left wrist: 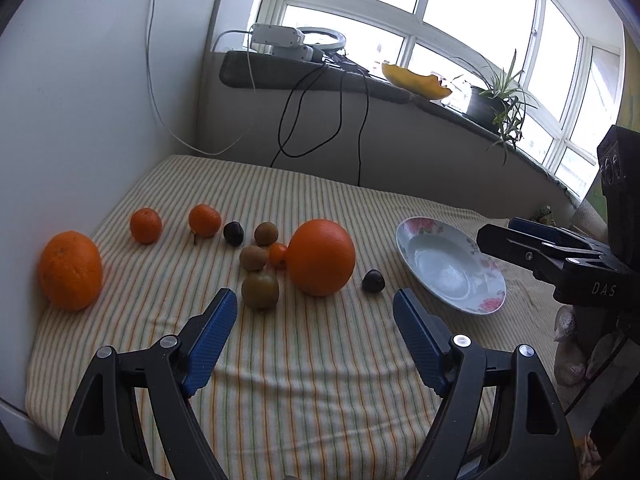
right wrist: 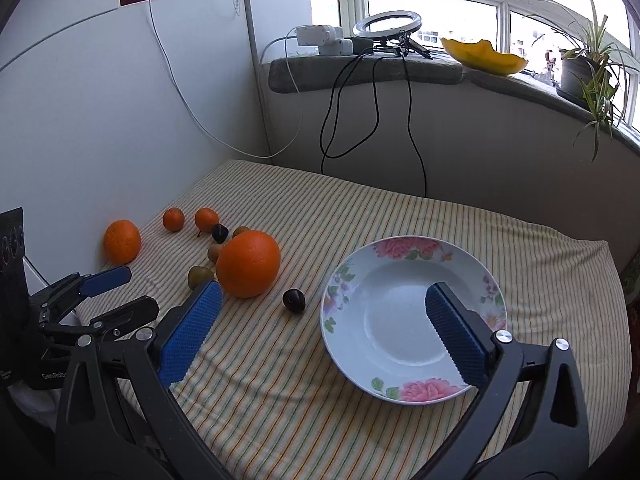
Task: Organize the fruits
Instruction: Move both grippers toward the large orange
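Note:
Fruit lies scattered on a striped cloth (left wrist: 280,360). A big orange (left wrist: 321,257) (right wrist: 249,264) sits mid-table, a second big orange (left wrist: 70,270) (right wrist: 122,241) by the left wall. Two tangerines (left wrist: 146,225) (left wrist: 205,220), kiwis (left wrist: 253,257), a greenish plum (left wrist: 260,290) and dark plums (left wrist: 373,281) (right wrist: 294,300) lie around them. An empty flowered plate (left wrist: 480,300) (right wrist: 404,248) rests on the right. My left gripper (left wrist: 316,312) is open, just short of the big orange. Open too, my right gripper (right wrist: 320,300) hovers over the plate's near left edge.
A white wall panel (left wrist: 80,120) borders the table's left side. Black cables (right wrist: 372,120) hang from a windowsill carrying a ring light (right wrist: 387,26), a melon rind (right wrist: 484,58) and a potted plant (right wrist: 584,68). The table's right edge drops off beyond the plate.

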`<state>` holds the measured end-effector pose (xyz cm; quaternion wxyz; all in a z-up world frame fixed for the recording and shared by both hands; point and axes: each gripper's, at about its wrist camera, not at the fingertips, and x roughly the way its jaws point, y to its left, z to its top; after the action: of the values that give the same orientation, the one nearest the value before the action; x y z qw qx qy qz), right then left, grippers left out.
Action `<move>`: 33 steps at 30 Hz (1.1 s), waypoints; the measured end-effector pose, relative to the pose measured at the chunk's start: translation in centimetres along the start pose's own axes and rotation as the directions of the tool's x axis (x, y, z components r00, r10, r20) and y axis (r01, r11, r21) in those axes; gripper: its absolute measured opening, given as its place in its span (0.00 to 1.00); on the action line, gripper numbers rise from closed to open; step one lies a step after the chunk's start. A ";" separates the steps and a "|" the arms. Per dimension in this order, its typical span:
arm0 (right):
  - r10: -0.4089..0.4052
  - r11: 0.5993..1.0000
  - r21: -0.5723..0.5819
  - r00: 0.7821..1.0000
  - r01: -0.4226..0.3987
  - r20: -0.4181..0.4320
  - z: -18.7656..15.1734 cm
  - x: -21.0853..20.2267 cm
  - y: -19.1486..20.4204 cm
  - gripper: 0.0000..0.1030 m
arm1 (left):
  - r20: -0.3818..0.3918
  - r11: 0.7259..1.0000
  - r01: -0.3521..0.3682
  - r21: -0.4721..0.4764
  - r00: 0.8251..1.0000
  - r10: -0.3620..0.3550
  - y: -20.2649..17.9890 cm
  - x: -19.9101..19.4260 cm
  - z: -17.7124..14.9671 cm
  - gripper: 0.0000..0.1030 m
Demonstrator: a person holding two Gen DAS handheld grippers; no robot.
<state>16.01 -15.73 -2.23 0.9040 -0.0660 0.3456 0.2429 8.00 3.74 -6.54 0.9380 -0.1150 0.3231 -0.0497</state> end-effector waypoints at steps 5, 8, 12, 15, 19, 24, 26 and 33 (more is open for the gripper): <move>0.108 0.994 -0.005 0.992 -0.109 -0.067 2.0 3.2 1.3 0.98 | -0.031 0.999 0.031 -0.009 0.999 -0.032 0.3 2.2 0.4 0.71; 0.205 0.978 0.073 0.968 -0.197 -0.142 3.1 5.7 1.0 0.92 | -0.052 0.999 0.050 -0.017 0.997 -0.051 0.4 3.4 0.5 0.64; 0.299 0.951 0.148 0.930 -0.272 -0.214 3.7 8.5 1.0 0.80 | -0.070 0.997 0.075 -0.024 0.995 -0.077 0.5 4.5 0.7 0.56; 0.339 0.935 0.192 0.907 -0.297 -0.250 3.8 10.1 1.1 0.77 | -0.078 0.996 0.084 -0.026 0.993 -0.086 0.5 5.1 0.8 0.53; 0.373 0.920 0.238 0.881 -0.311 -0.292 4.1 12.3 1.4 0.73 | -0.085 0.997 0.079 -0.025 0.993 -0.081 0.6 6.1 1.1 0.52; 0.361 0.922 0.264 0.875 -0.283 -0.323 4.1 14.0 1.3 0.73 | -0.092 0.997 0.073 -0.024 0.993 -0.075 0.8 6.9 1.4 0.52; 0.365 0.919 0.275 0.869 -0.281 -0.334 4.0 14.7 1.4 0.73 | -0.097 0.997 0.069 -0.025 0.993 -0.071 0.9 7.3 1.5 0.52; 0.342 0.930 0.262 0.864 -0.257 -0.369 3.8 16.3 1.8 0.73 | -0.108 0.997 0.076 -0.028 0.991 -0.078 1.1 8.2 1.9 0.52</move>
<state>27.88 -6.67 -9.95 0.7645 0.0324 0.5557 0.3250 15.63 3.79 -10.21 0.9149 -0.1358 0.3698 -0.0882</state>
